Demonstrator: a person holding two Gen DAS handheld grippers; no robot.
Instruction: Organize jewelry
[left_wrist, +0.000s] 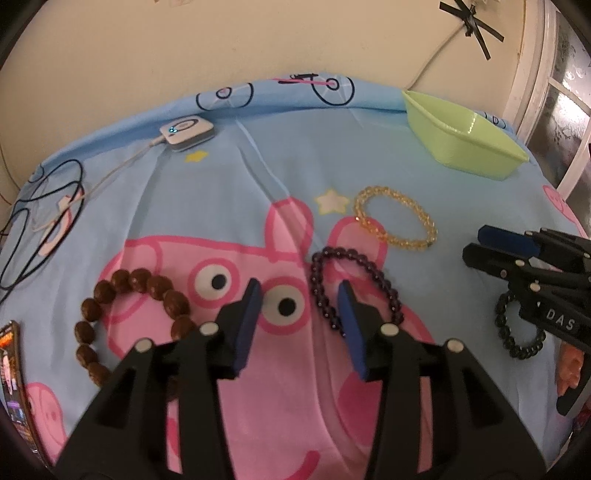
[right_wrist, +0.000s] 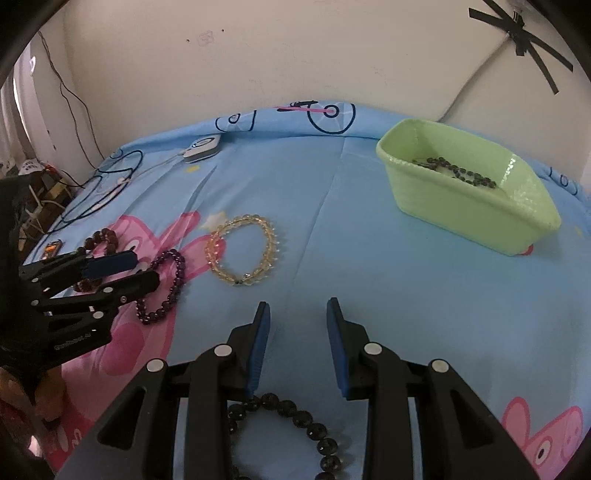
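**Two-handed jewellery sorting on a bed, wrist views.** The left tongs (left_wrist: 299, 286) stand open, tilted down over the blue sheet with a pink cartoon-pig print (left_wrist: 258, 177). Their right pad sits inside the loop of the dark purple bead bracelet (left_wrist: 347, 252), and one strand of the loop lies between the pads, not pinched.

The right tongs (right_wrist: 298, 304) also stand open, with bare sheet between their tips. The black faceted-bead bracelet (right_wrist: 295, 408) lies flat beneath the near part of their fingers.

The translucent yellow bead bracelet (left_wrist: 391, 191) rests just beyond the purple one. The large brown wooden-bead bracelet (left_wrist: 159, 286) lies to the left.

At far right stands the pale green plastic tray (right_wrist: 461, 206), holding a dark bead strand (right_wrist: 454, 171). A small white device on a cable (left_wrist: 186, 133) lies far left.
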